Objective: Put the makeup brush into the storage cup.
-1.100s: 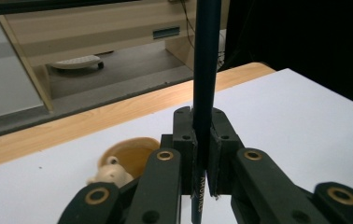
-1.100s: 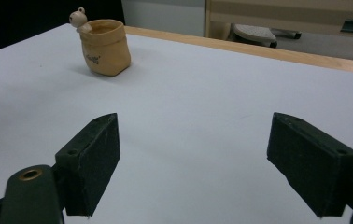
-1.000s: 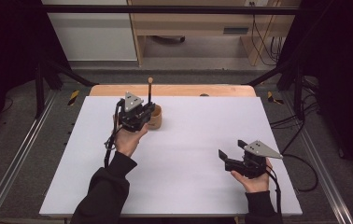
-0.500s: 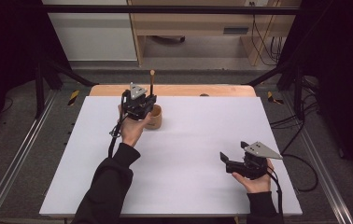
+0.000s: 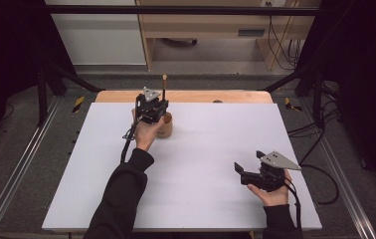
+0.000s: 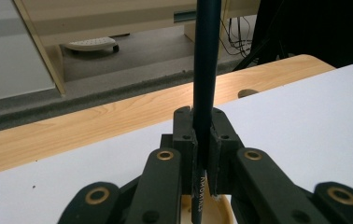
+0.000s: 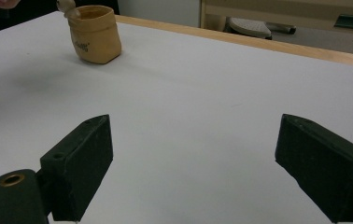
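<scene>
High view: my left hand-held gripper (image 5: 152, 107) clamps a dark pencil (image 5: 164, 89) upright over the tan cup (image 5: 164, 127) on the counter (image 5: 216, 149); dropping it in remains. My right hand-held gripper (image 5: 248, 174) rests spread, empty.

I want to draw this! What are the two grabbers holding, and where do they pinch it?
The left gripper pinches a dark pencil low on its shaft, upright over the tan cup. The right gripper is open and holds nothing.
</scene>
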